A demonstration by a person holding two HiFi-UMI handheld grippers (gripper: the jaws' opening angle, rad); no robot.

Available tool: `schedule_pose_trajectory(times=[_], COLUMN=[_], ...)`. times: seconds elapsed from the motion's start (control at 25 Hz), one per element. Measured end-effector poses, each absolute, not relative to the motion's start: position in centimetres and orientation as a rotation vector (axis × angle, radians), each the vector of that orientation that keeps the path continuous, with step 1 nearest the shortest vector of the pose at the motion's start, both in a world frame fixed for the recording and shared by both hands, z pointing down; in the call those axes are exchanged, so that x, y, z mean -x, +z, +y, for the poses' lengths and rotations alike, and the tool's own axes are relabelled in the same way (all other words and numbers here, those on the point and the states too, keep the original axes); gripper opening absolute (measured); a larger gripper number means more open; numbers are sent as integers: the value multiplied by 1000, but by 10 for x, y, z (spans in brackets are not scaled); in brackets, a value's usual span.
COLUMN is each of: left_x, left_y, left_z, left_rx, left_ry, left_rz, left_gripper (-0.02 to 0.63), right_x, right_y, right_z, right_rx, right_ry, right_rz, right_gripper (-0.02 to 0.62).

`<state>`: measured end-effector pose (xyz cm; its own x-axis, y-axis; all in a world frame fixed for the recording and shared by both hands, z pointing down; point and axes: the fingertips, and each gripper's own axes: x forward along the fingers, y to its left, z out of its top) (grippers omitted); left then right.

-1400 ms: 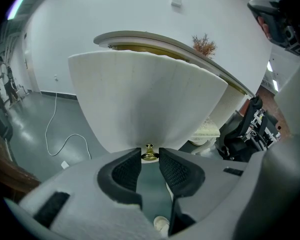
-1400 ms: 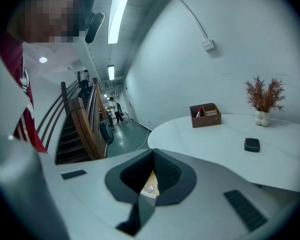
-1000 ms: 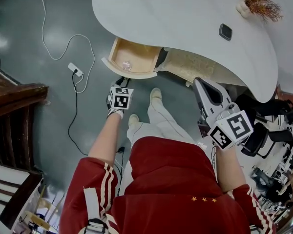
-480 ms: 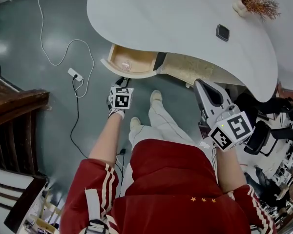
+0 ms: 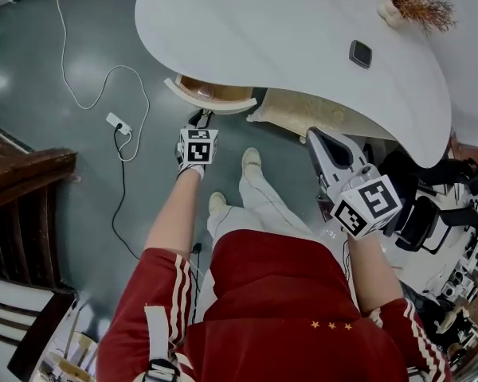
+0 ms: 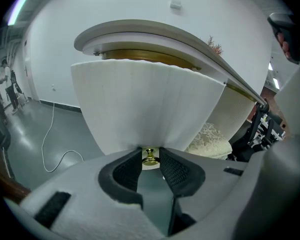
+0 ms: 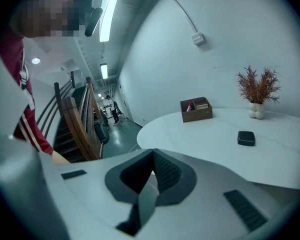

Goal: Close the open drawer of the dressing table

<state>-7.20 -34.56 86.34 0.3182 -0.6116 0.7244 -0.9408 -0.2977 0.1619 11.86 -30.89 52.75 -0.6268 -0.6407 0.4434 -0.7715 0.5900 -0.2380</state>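
The dressing table [image 5: 287,30] has a white oval top. Its wooden drawer [image 5: 211,102] stands only a little way out under the near edge. In the left gripper view the drawer's curved white front [image 6: 140,99] fills the middle, with a small brass knob [image 6: 150,157] low on it. My left gripper [image 5: 199,120] reaches to that front, and its jaws [image 6: 150,160] are shut on the knob. My right gripper [image 5: 312,136] hangs off to the right below the table edge, holding nothing. In the right gripper view its pads [image 7: 165,171] meet at the tips over the table top [image 7: 205,134].
A power strip [image 5: 118,122] with a white cable lies on the grey floor at left. A dark wooden stair [image 5: 24,181] is further left. A lace-cushioned stool [image 5: 291,111] sits under the table. Black office chairs [image 5: 430,205] stand at right. A vase [image 5: 418,2] and a black object [image 5: 360,53] rest on the top.
The drawer has slid well back under the table top, with my left gripper moving in with it. The right gripper has barely shifted.
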Motion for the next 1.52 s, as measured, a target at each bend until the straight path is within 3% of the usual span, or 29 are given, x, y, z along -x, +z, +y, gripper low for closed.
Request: schedule_pose_trajectory(times=[1.52], left_x=[46], left_y=[854], left_z=[-458], left_rx=[-2197], left_ry=[563], left_rz=[-1521], left_gripper=[106], right_x=[-114], right_y=[593], right_z=[-356], right_rx=[-1100], right_ry=[660], right_rz=[-2485], right_gripper=[5])
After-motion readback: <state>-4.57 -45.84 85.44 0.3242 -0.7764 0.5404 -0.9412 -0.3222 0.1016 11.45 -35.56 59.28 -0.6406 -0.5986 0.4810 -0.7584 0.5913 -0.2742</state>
